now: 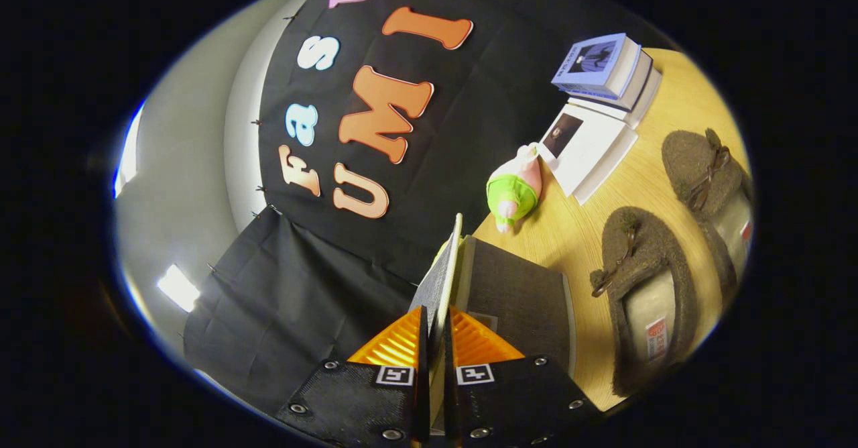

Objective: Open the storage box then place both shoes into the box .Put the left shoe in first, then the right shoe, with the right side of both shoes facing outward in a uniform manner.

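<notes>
My gripper [436, 320] is closed on the thin, stiff lid panel [444, 270] of the dark grey fabric-covered storage box [516, 294]; both fingers press on the panel's edge, one to each side, and the panel rises edge-on straight ahead of the tips. The view is rolled, so the pale wooden tabletop [576, 227] runs up my right side.

The box body lies just to the right of my fingers, touching the lid along the hinge line. Its interior cannot be made out from this angle. I judge that the opening step is in hand and not complete.

Two grey-brown felt slippers with brown straps stand well to the right of the box, side by side: the nearer slipper [643, 287] and the farther slipper [704, 180]. I cannot tell which is the left one.

Handling assessment: the lid appears light and rigid, board under cloth, and a pinch at its free edge should hold without slip. The slippers look soft and light, with some give; the heel wall or side of the sole is the likely firm hold.

Beyond the box: a pink and green plush toy [515, 190], then a stack of books [603, 92].
</notes>
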Demonstrator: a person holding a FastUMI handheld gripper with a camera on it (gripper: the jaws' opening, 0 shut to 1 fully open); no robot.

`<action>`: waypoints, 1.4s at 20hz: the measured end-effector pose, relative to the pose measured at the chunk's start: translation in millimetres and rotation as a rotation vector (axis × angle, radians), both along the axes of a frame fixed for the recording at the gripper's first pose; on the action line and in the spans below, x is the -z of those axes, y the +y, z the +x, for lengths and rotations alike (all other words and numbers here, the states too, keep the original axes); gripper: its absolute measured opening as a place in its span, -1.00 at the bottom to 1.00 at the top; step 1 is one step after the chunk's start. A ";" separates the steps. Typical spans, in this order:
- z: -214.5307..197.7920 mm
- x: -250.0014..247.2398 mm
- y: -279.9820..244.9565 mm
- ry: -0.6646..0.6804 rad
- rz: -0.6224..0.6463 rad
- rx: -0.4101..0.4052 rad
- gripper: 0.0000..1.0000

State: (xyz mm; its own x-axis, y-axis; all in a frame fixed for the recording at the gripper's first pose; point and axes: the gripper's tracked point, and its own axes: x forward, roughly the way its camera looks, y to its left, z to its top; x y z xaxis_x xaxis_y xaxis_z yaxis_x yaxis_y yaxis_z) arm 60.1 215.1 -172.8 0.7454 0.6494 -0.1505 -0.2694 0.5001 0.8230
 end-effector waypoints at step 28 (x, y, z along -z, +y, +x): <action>-37.5 -103.3 258.7 -0.123 -0.125 -0.161 -0.74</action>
